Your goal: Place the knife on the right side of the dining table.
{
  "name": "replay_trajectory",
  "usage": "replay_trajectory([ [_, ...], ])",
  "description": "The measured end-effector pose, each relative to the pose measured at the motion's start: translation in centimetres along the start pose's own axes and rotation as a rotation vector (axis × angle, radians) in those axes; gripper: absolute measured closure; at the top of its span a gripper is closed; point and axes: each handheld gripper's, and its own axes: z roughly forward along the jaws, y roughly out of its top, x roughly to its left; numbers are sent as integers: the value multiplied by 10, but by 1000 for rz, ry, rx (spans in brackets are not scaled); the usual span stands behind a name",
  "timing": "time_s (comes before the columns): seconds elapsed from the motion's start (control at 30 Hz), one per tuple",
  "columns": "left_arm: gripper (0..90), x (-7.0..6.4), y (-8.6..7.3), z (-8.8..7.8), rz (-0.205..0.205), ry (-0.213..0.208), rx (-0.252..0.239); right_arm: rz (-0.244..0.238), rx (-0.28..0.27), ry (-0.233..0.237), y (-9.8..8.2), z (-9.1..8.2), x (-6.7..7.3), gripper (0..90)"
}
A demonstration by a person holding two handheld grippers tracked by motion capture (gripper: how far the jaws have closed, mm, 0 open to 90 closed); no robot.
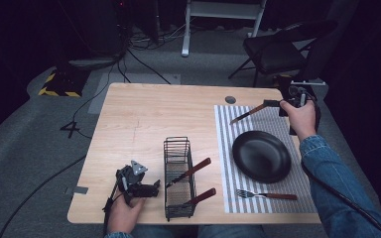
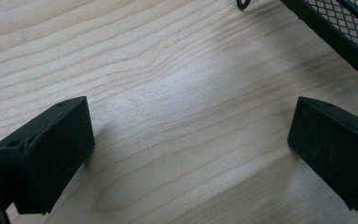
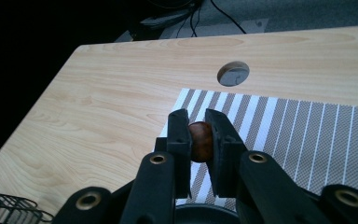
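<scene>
Holding a knife [image 1: 248, 113] over the striped placemat [image 1: 278, 130], the right gripper [image 1: 277, 104] sits beyond the black plate [image 1: 261, 156].
Left gripper view: left gripper [image 2: 191, 149] jaws spread wide over bare table [image 2: 168, 84] beside the wire basket [image 2: 349, 28]. Right gripper view: jaws pinch the knife's brown handle [image 3: 200, 140].

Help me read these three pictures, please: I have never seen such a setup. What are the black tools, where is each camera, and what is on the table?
No robot here: a person holds a two-jaw gripper in each hand. One picture looks down from above the table; the other two come from cameras riding on the grippers, looking along their own black jaws.

On the table lies a striped placemat with a black plate and a fork on it. Left of the mat stands a wire basket holding two wooden-handled utensils.

The right gripper is shut on the wooden handle of a knife, held over the mat's far edge. The left gripper rests near the basket, jaws wide open, holding nothing.
</scene>
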Motion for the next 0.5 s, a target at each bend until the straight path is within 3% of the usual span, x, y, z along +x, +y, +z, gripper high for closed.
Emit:
replay_trajectory([
  [0.13,4,0,0,0,0,1,1,31,13,-11,-2,-2,-3,809],
  [0.17,4,0,1,0,0,3,2,67,13,-21,-4,-4,-7,803],
  [0.2,4,0,1,0,-1,3,2,73,12,-30,-4,-4,-9,796],
  [0.3,4,0,1,0,-1,3,2,91,23,-105,-7,-3,-13,751],
  [0.5,4,0,1,0,0,3,2,144,40,-176,-16,-1,-30,687],
])
